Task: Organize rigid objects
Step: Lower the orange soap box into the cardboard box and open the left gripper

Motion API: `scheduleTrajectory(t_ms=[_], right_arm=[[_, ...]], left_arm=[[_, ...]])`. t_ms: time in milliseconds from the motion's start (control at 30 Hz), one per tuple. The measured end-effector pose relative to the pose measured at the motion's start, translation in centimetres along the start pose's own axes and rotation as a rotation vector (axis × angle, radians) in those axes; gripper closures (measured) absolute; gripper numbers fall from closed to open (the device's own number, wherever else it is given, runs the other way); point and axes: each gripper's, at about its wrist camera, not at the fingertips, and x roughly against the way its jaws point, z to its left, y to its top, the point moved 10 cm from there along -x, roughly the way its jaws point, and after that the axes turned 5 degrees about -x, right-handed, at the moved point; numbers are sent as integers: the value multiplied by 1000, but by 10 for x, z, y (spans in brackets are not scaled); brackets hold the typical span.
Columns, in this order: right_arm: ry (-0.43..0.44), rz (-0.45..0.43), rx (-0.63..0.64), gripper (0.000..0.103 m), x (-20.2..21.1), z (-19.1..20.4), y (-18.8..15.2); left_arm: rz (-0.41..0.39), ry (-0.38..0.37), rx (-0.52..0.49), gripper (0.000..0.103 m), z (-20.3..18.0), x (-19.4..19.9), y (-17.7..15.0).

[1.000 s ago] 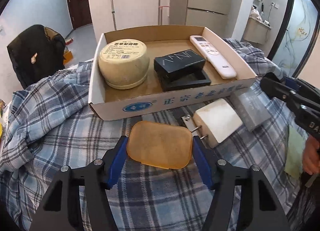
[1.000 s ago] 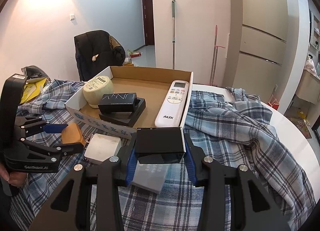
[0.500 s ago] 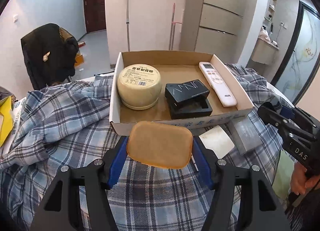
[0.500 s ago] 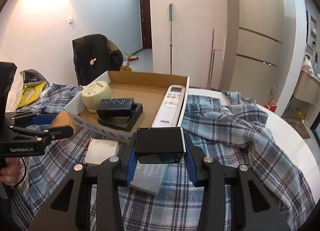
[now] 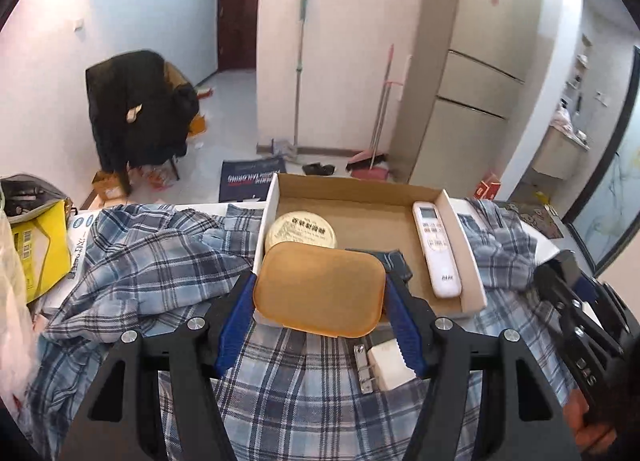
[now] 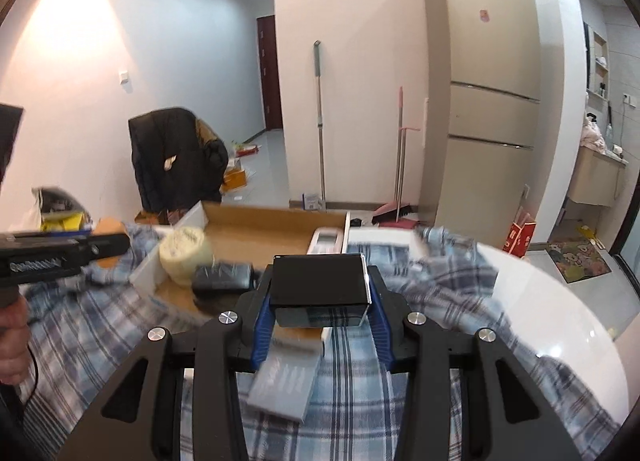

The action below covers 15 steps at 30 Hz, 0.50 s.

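My left gripper (image 5: 320,297) is shut on a flat orange rounded-rectangle piece (image 5: 318,289), held in the air in front of the cardboard box (image 5: 472,277). Inside the box lie a round cream tin (image 5: 302,228), a black case (image 5: 394,261) partly hidden by the orange piece, and a white remote (image 5: 436,249). My right gripper (image 6: 320,295) is shut on a black rectangular box (image 6: 319,279), lifted above the plaid cloth. A white block (image 5: 390,365) and a grey flat box (image 6: 286,385) lie on the cloth below.
A plaid shirt (image 5: 140,261) covers the round white table (image 6: 560,301). A yellow bag (image 5: 36,245) sits at the left. A chair with a black jacket (image 5: 136,113), a mop (image 5: 298,69), broom and fridge (image 6: 484,101) stand behind.
Both grippers have risen with their objects still held. The left one tilted down and rolled, so the orange piece now overlaps the box's front; the box and table look lower and farther.
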Motion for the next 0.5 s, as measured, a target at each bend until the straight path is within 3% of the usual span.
scheduleTrajectory(t_ms=[100, 200, 267, 333, 433, 500], right_arm=[[1, -36, -17, 63, 8, 5, 28], [-10, -47, -16, 63, 5, 14, 49], [-23, -27, -86, 63, -5, 16, 59], [20, -22, -123, 63, -14, 26, 66], [3, -43, -118, 63, -23, 29, 69], [-8, -32, -103, 63, -29, 26, 58]], left_arm=[[-15, 51, 29, 37, 8, 3, 16], [24, 16, 94, 37, 15, -10, 15], [76, 1, 126, 37, 20, -30, 6], [107, 9, 122, 37, 24, -46, -3], [48, -44, 50, 37, 12, -52, -9], [70, -66, 44, 37, 8, -60, -16]])
